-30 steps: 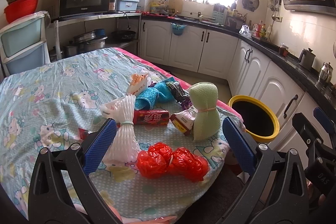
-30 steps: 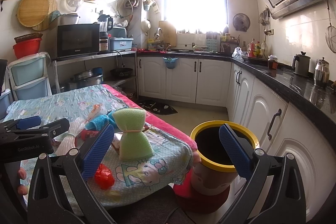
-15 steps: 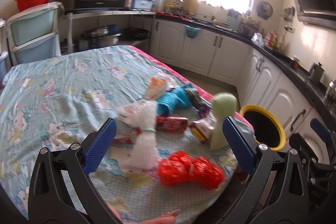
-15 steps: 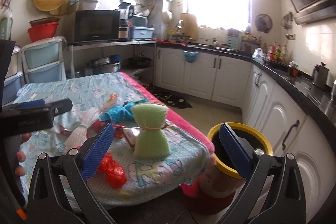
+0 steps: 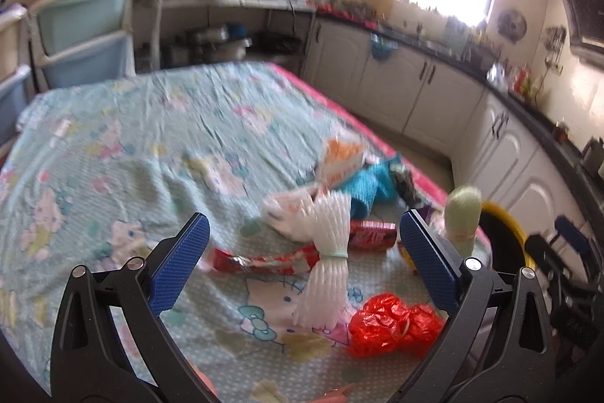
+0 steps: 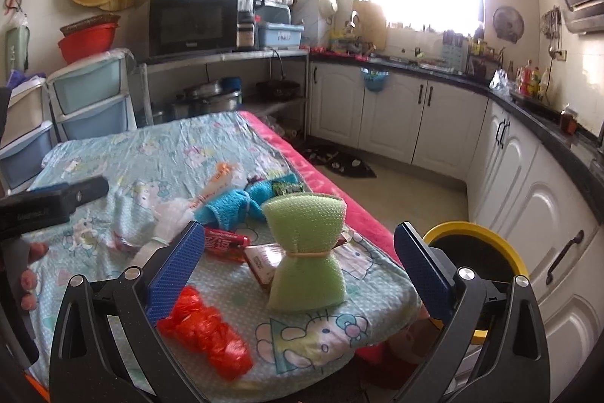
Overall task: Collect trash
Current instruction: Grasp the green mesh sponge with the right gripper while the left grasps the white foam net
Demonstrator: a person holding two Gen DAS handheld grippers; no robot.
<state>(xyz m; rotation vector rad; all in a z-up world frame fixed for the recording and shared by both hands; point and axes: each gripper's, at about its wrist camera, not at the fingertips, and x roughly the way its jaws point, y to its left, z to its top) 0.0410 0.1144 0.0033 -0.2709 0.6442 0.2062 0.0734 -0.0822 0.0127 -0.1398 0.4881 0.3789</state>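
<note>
Trash lies on the near right corner of a table with a cartoon-print cloth (image 5: 113, 146). A white foam net (image 5: 326, 252) tied at its waist stands between my left gripper's (image 5: 305, 259) open fingers, a short way ahead. A red crumpled bag (image 5: 392, 323), a red wrapper (image 5: 264, 261), a blue foam net (image 5: 364, 189) and an orange-white packet (image 5: 341, 161) lie around it. A green foam net (image 6: 305, 248) stands between my right gripper's (image 6: 298, 263) open fingers. The yellow-rimmed trash bin (image 6: 487, 244) stands on the floor right of the table.
White kitchen cabinets (image 6: 392, 116) and a dark counter run along the back and right. A microwave (image 6: 192, 23) on a shelf and plastic drawers (image 6: 90, 101) stand behind the table. The left gripper shows in the right wrist view (image 6: 53, 203) over the table's left side.
Both grippers have swung left toward the table. The white foam net now sits centred between the left fingers and the green one between the right fingers. The left view is blurred by motion.
</note>
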